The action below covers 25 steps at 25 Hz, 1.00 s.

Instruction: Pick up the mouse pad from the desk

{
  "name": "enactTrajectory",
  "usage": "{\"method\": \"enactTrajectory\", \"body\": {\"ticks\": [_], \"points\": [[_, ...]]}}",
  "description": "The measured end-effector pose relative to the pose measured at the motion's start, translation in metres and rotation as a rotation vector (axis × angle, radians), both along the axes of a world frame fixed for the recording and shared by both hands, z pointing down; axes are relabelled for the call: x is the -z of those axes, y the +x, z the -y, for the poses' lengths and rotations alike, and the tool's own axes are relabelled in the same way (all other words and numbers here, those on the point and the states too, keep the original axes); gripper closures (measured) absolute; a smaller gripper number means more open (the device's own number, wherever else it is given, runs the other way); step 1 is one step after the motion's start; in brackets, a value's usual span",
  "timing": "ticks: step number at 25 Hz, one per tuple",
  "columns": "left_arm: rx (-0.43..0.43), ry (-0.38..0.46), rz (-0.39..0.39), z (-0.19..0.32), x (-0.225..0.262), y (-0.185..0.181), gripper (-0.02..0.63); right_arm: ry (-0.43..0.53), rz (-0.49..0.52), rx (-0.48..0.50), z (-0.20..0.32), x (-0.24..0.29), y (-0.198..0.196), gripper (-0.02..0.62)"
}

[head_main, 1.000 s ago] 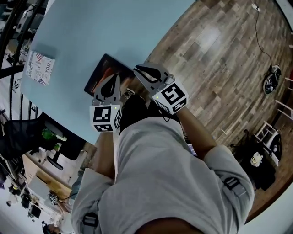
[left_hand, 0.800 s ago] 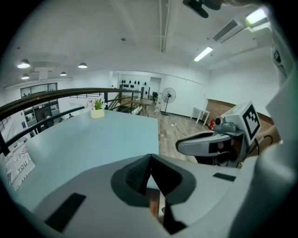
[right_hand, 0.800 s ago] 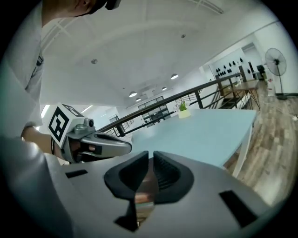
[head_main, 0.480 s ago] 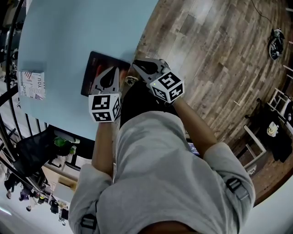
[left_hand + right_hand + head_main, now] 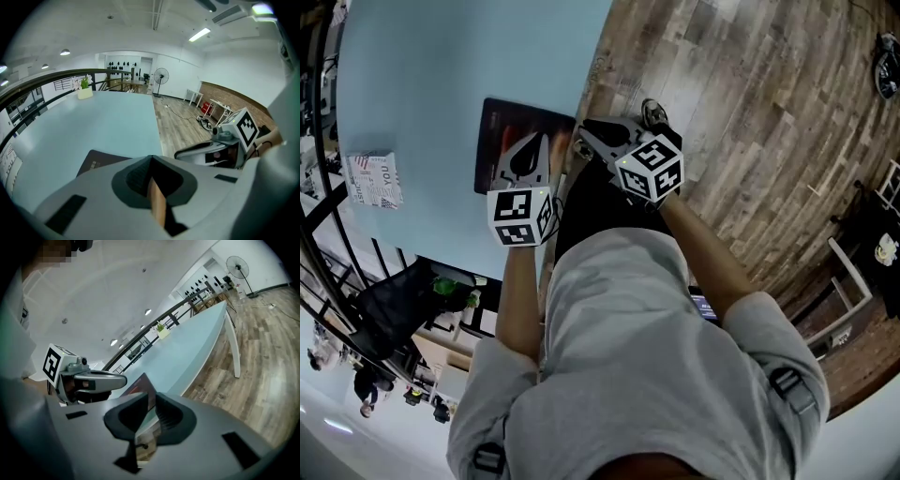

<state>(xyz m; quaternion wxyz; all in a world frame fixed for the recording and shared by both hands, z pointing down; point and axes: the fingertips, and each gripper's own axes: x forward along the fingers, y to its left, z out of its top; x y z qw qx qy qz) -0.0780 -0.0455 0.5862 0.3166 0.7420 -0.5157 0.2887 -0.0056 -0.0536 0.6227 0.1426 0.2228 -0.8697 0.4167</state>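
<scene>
Pale-blue bench (image 5: pixel 441 75): broad and bare across the upper left of the head view; its right edge runs down the middle of the frame, just under my two tools.
Open room: wide bare top above and to the left of the pad; wooden floor (image 5: pixel 750 112) fills the right side past the edge.
Left margin: a printed packet (image 5: pixel 373 178) lies well apart from the pad, near the bench's left edge.
Mouse pad (image 5: pixel 511 127): dark, flat on the bench, its right side close to the bench's right edge, just above my tools in the frame.
My left tool (image 5: pixel 541 141): over the pad's lower right part, pointing up the frame; the jaws meet at the tips with nothing between them.
My right tool (image 5: pixel 584 131): just beside the pad's right side, at the bench edge, partly over the floor; its jaws have just been opening and stand a little apart, gripping nothing.
Through the right tool's gap: the pad's corner (image 5: pixel 140 385) shows ahead, pads not pressing on it.
Tools together: side by side, near each other, not touching.
</scene>
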Motion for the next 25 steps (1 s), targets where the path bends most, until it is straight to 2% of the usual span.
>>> {"method": "enactTrajectory", "body": {"ticks": [5, 16, 25], "points": [[-0.011, -0.035, 0.014, -0.012, -0.010, -0.002, 0.594, -0.073, 0.035, -0.038, -0.006, -0.019, -0.005, 0.522], [-0.017, -0.044, 0.019, -0.020, -0.018, -0.008, 0.594, -0.122, 0.028, -0.084, -0.004, -0.034, -0.017, 0.474], [-0.002, -0.039, 0.003, -0.024, -0.017, -0.009, 0.594, -0.126, -0.015, -0.106, -0.004, -0.032, -0.020, 0.488]]}}
